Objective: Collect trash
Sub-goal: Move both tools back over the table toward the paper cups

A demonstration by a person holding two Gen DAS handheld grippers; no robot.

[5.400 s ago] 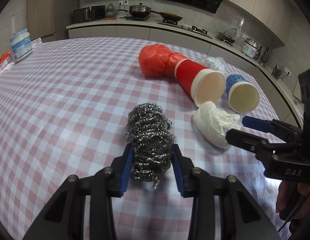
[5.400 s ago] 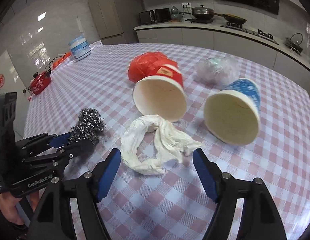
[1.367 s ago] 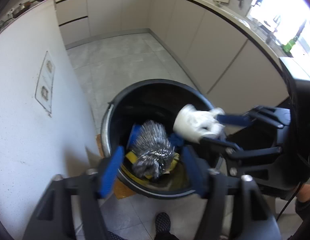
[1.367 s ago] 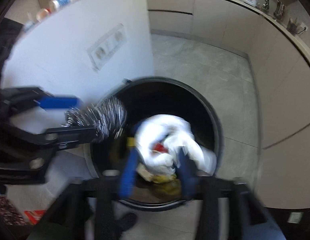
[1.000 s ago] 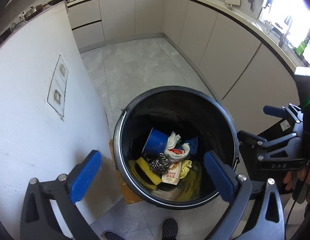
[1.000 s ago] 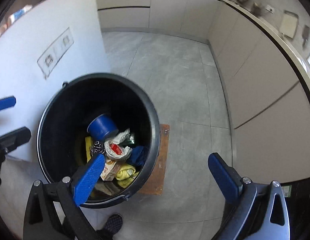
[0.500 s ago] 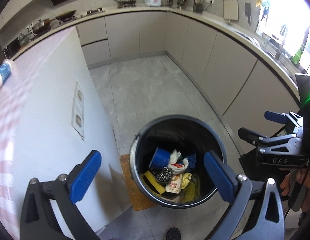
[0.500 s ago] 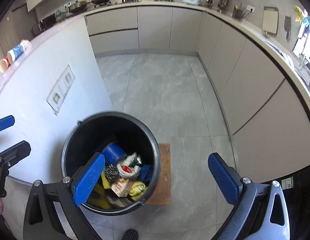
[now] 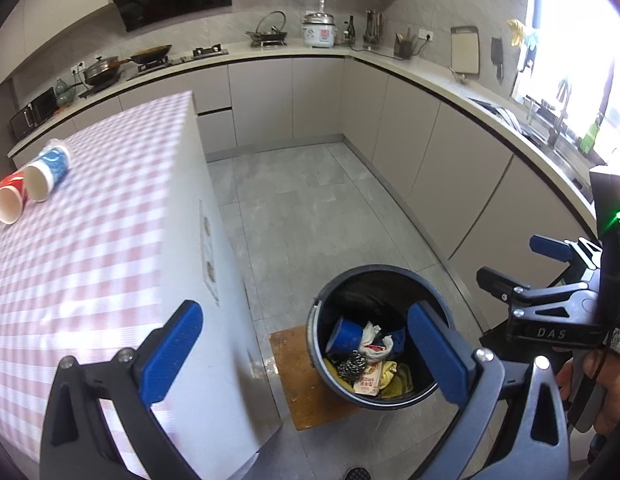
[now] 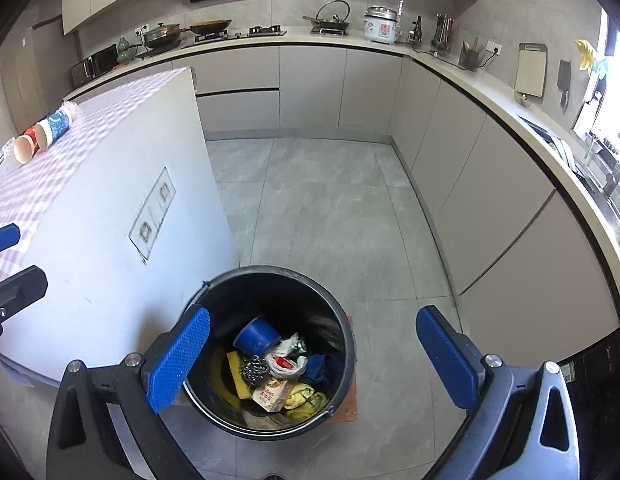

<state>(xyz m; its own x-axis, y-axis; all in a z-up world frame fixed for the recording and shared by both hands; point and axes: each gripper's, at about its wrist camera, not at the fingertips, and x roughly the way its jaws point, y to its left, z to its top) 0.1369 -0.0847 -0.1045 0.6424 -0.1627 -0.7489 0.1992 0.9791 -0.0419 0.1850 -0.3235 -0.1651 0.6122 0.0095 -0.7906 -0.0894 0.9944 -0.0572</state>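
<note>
Both the left tongs (image 9: 306,350) and the right tongs (image 10: 312,364) are spread wide with nothing between their blue pads, held above the black trash bin (image 10: 346,364) low in the frame. In the bin lie the steel scourer (image 10: 254,372), the crumpled white tissue (image 10: 284,360), a blue cup (image 10: 256,338) and other rubbish. At the upper left, a red cup (image 9: 8,202) and a blue-patterned cup (image 9: 46,174) lie side by side on the checked bench (image 9: 90,248).
</note>
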